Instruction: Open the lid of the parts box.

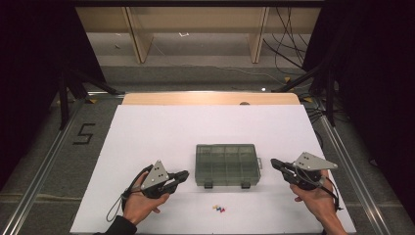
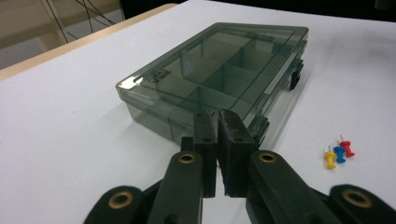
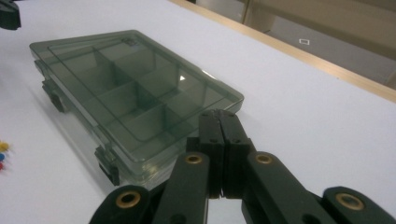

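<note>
Left tool (image 1: 182, 175): jaws closed together, nothing held, just left of box, pointing at its left end. Right tool (image 1: 275, 163): jaws closed together, nothing held, just right of box, pointing at its right end.
Box (image 1: 226, 163): one, smoky clear plastic, lid shut, compartments inside, two latches on near edge; centre of desk (image 1: 161, 127).
Pushpins (image 1: 219, 208): three, yellow, blue, red; clustered near desk's front edge, apart from box.
Open white surface behind and beside box.
</note>
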`<state>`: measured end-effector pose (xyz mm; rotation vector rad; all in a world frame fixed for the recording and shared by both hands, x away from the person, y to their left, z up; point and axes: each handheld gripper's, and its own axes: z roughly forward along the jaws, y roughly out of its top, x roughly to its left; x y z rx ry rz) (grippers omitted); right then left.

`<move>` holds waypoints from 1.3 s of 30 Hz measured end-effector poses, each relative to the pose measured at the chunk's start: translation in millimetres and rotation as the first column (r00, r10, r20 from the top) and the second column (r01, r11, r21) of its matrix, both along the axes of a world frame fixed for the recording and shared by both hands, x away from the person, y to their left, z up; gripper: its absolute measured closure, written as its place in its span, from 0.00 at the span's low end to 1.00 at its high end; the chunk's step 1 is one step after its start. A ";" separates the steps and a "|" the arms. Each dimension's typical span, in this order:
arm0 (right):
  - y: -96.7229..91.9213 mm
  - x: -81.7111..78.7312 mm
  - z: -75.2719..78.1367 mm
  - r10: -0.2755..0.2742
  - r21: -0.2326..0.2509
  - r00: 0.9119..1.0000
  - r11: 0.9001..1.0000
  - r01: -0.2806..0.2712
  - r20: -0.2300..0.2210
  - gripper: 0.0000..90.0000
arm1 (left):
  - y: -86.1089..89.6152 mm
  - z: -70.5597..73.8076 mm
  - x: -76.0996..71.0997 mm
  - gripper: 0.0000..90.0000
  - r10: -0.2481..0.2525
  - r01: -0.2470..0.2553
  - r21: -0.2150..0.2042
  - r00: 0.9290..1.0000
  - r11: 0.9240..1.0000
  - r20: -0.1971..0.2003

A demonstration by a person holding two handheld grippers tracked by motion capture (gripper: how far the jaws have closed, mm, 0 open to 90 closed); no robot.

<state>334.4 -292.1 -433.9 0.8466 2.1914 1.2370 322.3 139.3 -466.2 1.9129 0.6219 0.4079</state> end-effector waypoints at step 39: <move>21.5 8.9 -31.4 0.147 -0.155 0.973 0.972 -0.175 -0.178 1.00 | -17.1 -25.2 18.2 1.00 -0.053 0.064 0.109 0.993 0.992 -0.108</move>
